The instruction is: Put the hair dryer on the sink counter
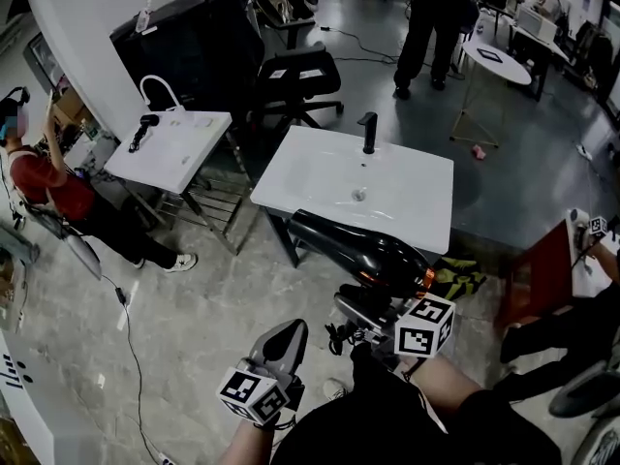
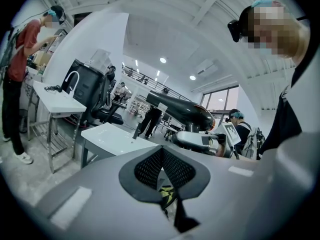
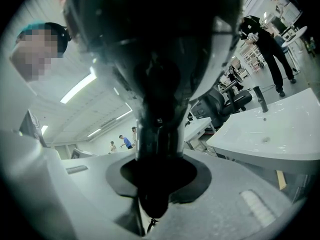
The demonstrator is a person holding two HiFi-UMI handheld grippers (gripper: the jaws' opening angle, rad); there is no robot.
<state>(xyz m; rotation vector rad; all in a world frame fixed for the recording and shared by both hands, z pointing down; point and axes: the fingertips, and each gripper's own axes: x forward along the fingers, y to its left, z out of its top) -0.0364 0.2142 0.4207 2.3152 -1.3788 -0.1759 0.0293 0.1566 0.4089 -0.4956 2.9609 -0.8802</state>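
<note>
Right gripper [image 1: 366, 310] is clenched on the hair dryer [image 1: 358, 250] by its handle; the right gripper view shows the handle [image 3: 157, 134] wedged between the pads, with the barrel filling the frame above. Gripping the handle leaves the barrel free and roughly level, so I'd judge it can go down on its side without regripping.

The dryer isn't down yet. In the head view it hangs at the near edge of the sink counter [image 1: 426, 187], nozzle end overlapping the near rim; I can't tell from here whether it's actually above the top or just short of it.

Left gripper [image 1: 281, 342] has its jaws together on nothing. It's held low beside the right one, off to the left, and clear of the carry path (reads as parked, not assisting).

Room:
- the counter top is bare apart from the black faucet [image 1: 368, 132] at the far edge and the drain [image 1: 358, 194] mid-basin
- the flat rims left and right of the basin are the landing spots; the right rim looks wider
- the basin slopes, so a dryer set there could roll toward the drain
- the near edge is the one to clear with the nozzle

Second sink [image 1: 174, 148] stands well apart on the left, with a person in red beside it; no conflict. Yellow-black item on the floor [image 1: 460, 279] lies just past the counter's near right corner, below the path.
</note>
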